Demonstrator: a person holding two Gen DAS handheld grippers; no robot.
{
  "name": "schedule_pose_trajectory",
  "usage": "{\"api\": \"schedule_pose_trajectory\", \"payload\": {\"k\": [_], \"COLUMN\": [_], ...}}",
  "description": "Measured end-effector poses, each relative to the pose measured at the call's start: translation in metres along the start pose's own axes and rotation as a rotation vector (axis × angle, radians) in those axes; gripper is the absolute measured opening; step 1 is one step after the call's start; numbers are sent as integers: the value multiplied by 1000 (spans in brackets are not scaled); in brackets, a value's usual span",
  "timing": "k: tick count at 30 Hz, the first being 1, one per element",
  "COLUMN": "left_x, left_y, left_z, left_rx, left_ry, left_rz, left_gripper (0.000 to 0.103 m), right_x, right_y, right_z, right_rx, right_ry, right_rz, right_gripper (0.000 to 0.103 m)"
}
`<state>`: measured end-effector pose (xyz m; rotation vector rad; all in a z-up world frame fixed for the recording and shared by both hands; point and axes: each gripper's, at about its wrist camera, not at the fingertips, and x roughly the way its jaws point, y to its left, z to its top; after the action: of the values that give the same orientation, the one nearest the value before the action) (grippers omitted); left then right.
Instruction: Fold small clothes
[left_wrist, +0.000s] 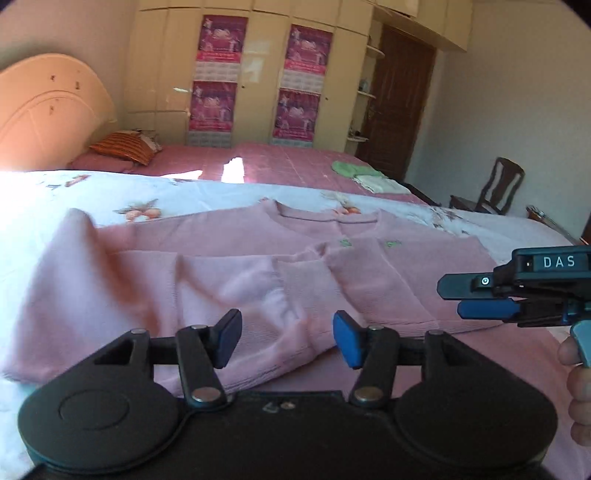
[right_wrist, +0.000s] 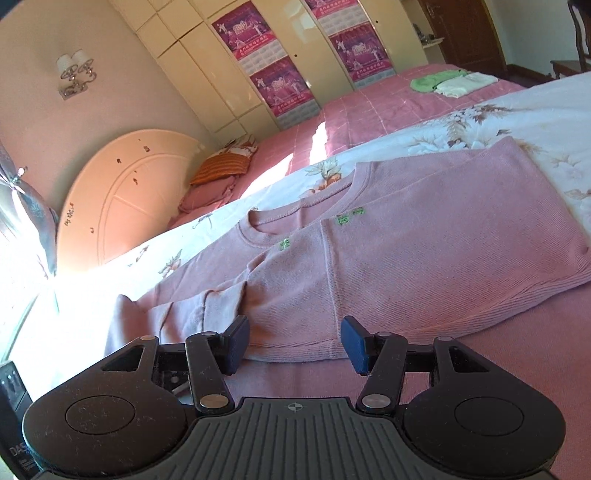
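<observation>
A bedroom bed (left_wrist: 280, 162), pink-quilted with a floral sheet (right_wrist: 535, 110) across it, carries a pink ribbed-knit sweater (right_wrist: 424, 251) lying flat near the front edge, one sleeve folded over its chest; its small green embroidery is too blurred to read. The left tool (left_wrist: 286, 339) hangs open above the hem. The right tool (right_wrist: 293, 345) is open too, empty. Folded green and white cloths (right_wrist: 450, 83) lie far off.
</observation>
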<state>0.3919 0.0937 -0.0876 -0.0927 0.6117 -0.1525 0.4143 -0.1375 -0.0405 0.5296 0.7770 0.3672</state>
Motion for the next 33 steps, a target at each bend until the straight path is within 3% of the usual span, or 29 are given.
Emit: {"api": "schedule_pose_trajectory", "payload": {"k": [4,7,9,10,11,14,16,21,23,25,27,33], "left_x": [-34,-39,-41,-39,-35,-26,-18,-7,-6,-3,-3,2], "left_y": [47,71,81,84,87,89,89,90,89,90,90,89], "left_z": [-11,-22,-25,-25,-24,-21,-17,-9,-7,-6,-6,-4], "left_rx": [-84,-105,-110,-107,-103,-98,-85,-64,-56,-57,-50,-31], "left_ry": [2,59,66,75,84,76,70,59,50,57,56,66], "left_rz": [138,205,236,243,247,237,236,245,243,235,240,246], "left_gripper": [54,53,53,53,53,54,54,52,51,50,49,49], "right_x": [27,60,71,74,76,67,50,-22,-38,-30,-20,-13], "right_y": [10,18,23,27,32,41,49,53,36,6,-24,-53], "right_z": [-5,-11,-14,-13,-11,-3,5,38,45,45,38,17], "right_rx": [37,43,59,43,16,-57,-127,-239,-255,-231,-141,-72], "right_ry": [68,154,165,153,149,105,40,-218,-271,-202,-132,-88], "right_rz": [104,101,121,107,73,41,30,-4,-85,-161,-176,-195], "right_gripper": [55,55,55,50,29,9,5,5,5,5,5,5]}}
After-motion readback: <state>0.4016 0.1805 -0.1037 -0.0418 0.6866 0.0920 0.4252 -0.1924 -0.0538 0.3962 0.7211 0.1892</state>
